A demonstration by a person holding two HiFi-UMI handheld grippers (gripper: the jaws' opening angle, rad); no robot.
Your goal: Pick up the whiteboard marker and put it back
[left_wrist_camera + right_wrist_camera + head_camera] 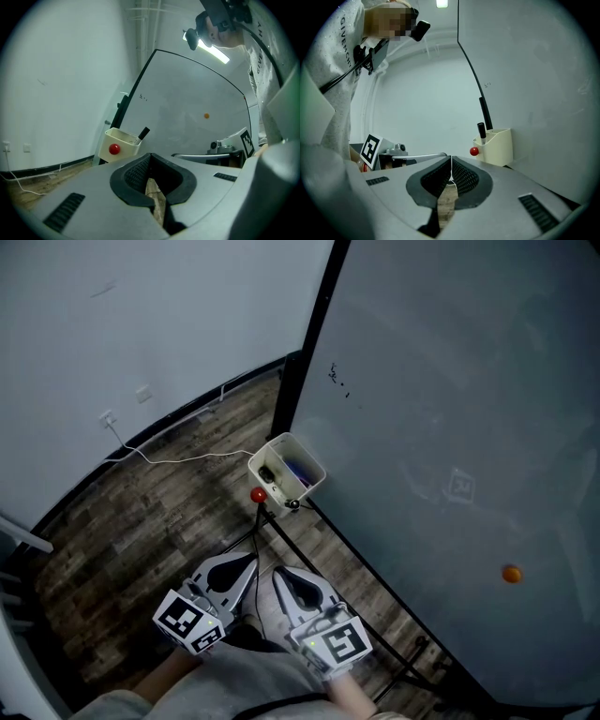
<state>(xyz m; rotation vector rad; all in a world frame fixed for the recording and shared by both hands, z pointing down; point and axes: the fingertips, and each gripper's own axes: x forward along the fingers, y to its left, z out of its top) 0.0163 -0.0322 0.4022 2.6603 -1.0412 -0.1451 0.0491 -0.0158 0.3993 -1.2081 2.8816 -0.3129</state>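
A cream holder box hangs at the whiteboard's lower left corner, with a red round magnet on its front. A black whiteboard marker stands upright in the box, its cap sticking out. In the head view the marker shows as a dark shape inside, beside something blue. My left gripper and right gripper are side by side below the box, some way short of it and pointing level at it. The left gripper and the right gripper are both shut and hold nothing.
The large whiteboard fills the right side, with an orange magnet on it. Its black stand legs run across the wooden floor. A white cable lies along the wall from a socket.
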